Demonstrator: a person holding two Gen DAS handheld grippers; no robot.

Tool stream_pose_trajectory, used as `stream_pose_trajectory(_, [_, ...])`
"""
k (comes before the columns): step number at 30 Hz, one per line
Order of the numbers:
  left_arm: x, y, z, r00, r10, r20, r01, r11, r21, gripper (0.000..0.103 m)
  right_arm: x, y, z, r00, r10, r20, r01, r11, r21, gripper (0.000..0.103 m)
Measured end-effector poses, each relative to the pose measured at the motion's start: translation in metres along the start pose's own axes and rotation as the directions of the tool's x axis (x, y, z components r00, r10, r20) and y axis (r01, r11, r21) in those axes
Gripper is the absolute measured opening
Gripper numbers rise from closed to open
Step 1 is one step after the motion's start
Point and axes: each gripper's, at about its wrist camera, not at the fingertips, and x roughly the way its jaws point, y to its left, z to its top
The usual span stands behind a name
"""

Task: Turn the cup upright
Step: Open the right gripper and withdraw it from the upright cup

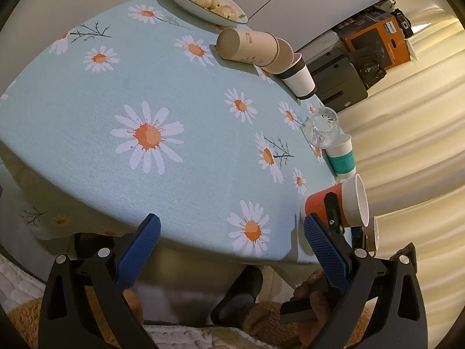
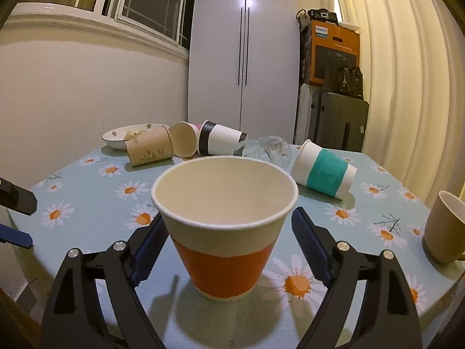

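Note:
An orange-banded paper cup stands upright on the daisy tablecloth, between the fingers of my right gripper. The jaws stand open with a gap on each side of the cup. In the left wrist view the same cup shows at the table's right edge with the right gripper's finger across it. My left gripper is open and empty at the near table edge. A teal-banded cup lies on its side behind.
A brown cup, a second brown cup, a black-banded cup and a clear glass lie tipped at the back. A bowl stands back left. A beige mug stands upright at right.

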Motion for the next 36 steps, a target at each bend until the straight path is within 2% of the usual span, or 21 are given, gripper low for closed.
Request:
stream_pose_trajectory(3, [0.0,0.001,0.0,1.0,0.009,0.006,-0.009,1.0,-0.004,0.096,-0.005,0.001,0.005,0.999,0.029,-0.017,-0.028,1.0,0.013,0.095])
stream_pose_trajectory(10, [-0.003,0.001,0.0,1.0,0.014,0.015,-0.014,1.0,0.008,0.096,-0.032,0.001,0.014,1.0,0.015,-0.001,-0.015,1.0,0.021,0.097])
stream_pose_trajectory(18, [-0.014,-0.012,-0.011,0.999,-0.004,0.048,-0.001,0.996,0.094,0.096,-0.07,-0.007,0.024,0.999,0.029,0.024,-0.03,0.999,0.044,0.098])
stream_pose_trajectory(22, [-0.023,-0.031,-0.02,0.993,0.024,0.114,-0.049,0.975,0.218,0.096,-0.087,-0.016,0.029,0.999,0.047,0.024,-0.049,0.996,0.078,0.098])
stream_pose_trajectory(29, [-0.04,-0.048,-0.038,0.979,0.013,0.203,-0.078,0.946,0.315,0.096,-0.117,-0.045,0.032,0.996,0.083,0.024,-0.086,0.983,0.163,0.098])
stream_pose_trajectory(33, [-0.052,-0.062,-0.057,0.97,-0.019,0.244,-0.081,0.915,0.394,0.096,-0.135,-0.058,0.032,0.997,0.077,0.022,-0.08,0.98,0.185,0.098])
stream_pose_trajectory(36, [-0.062,-0.072,-0.072,0.959,-0.044,0.281,-0.092,0.887,0.453,0.096,-0.146,-0.065,0.029,0.997,0.078,-0.013,-0.075,0.981,0.178,0.098])
